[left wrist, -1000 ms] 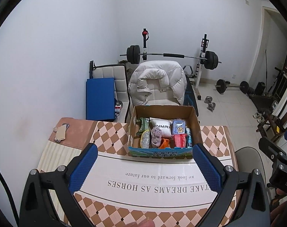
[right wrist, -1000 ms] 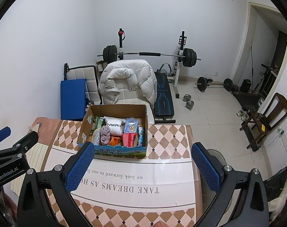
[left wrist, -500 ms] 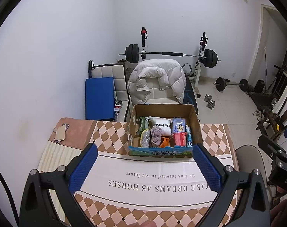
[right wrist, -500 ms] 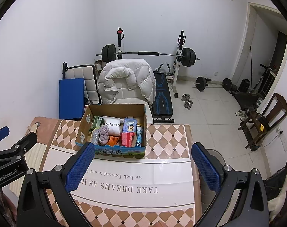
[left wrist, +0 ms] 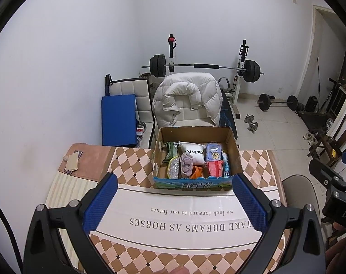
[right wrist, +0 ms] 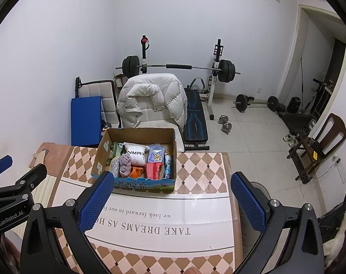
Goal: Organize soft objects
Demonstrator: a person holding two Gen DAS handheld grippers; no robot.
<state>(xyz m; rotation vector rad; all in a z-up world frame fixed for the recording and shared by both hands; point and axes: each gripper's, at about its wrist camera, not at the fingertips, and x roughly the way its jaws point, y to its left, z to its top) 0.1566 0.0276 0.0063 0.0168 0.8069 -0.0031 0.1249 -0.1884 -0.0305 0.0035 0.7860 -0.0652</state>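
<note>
You hold both tools above the near end of the table (left wrist: 136, 169), which wears a cloth of tan and cream diamonds with a wide white band printed "TAKE DREAMS AS HORSES". Your left gripper (left wrist: 175, 199) has its blue pads spread wide with nothing between them, and your right gripper (right wrist: 173, 197) is just as wide and just as bare.

The cardboard box (left wrist: 195, 134) sits at the far edge of the cloth, open at the top. Inside lie the soft things — a mauve bundle of cloth (left wrist: 186, 164), a white pouch (left wrist: 193, 151) marked in black letters, a pale blue packet (left wrist: 214, 154) with a cartoon figure, an orange scrap (left wrist: 197, 171) and a red pack (left wrist: 215, 168) — packed close together. A blue bottle (left wrist: 226, 165) stands against the box's right wall.

At the table's left corner a phone (left wrist: 72, 162) rests on the bare brown strip.

Beyond the table a white puffer jacket (left wrist: 187, 99) drapes over a chair, with a blue mat (left wrist: 118, 119) leaning beside it. Against the white wall stands a barbell rack (left wrist: 206, 66); a second barbell (left wrist: 278, 102) and dumbbells (left wrist: 251, 125) lie on the pale tiled floor, and a wooden chair (right wrist: 318, 146) stands at the right.
</note>
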